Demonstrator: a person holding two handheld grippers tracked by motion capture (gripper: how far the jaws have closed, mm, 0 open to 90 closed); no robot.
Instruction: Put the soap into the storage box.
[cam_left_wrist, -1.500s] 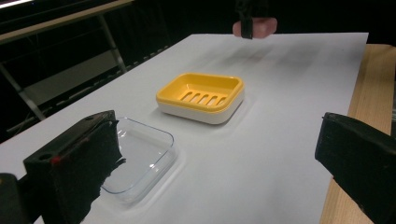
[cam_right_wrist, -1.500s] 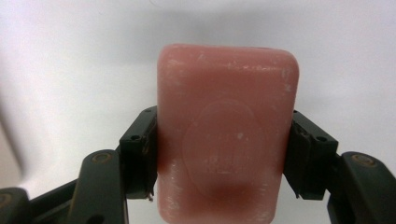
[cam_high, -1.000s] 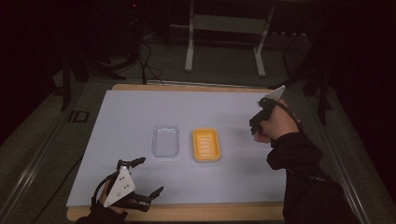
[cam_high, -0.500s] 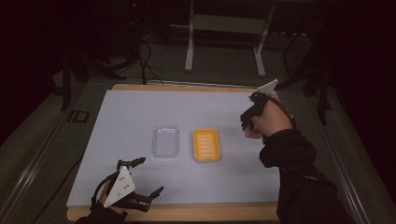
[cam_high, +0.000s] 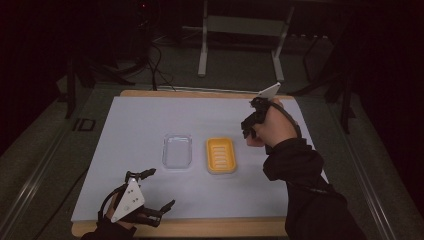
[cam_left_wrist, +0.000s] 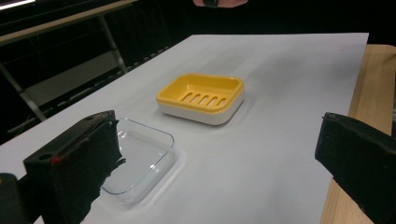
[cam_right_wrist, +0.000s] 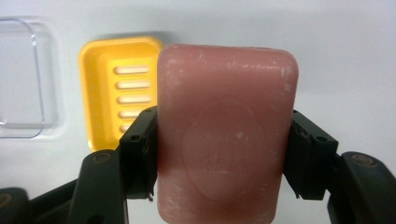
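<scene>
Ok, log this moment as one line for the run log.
right gripper: shut on pink soap bar, above table | left gripper: open, idle | yellow soap dish: empty | clear lid: beside dish

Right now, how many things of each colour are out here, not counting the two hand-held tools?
Yellow: 1, the soap dish
Clear: 1, the clear tray
Pink: 1, the soap bar, clamped in the right gripper
Total: 3
</scene>
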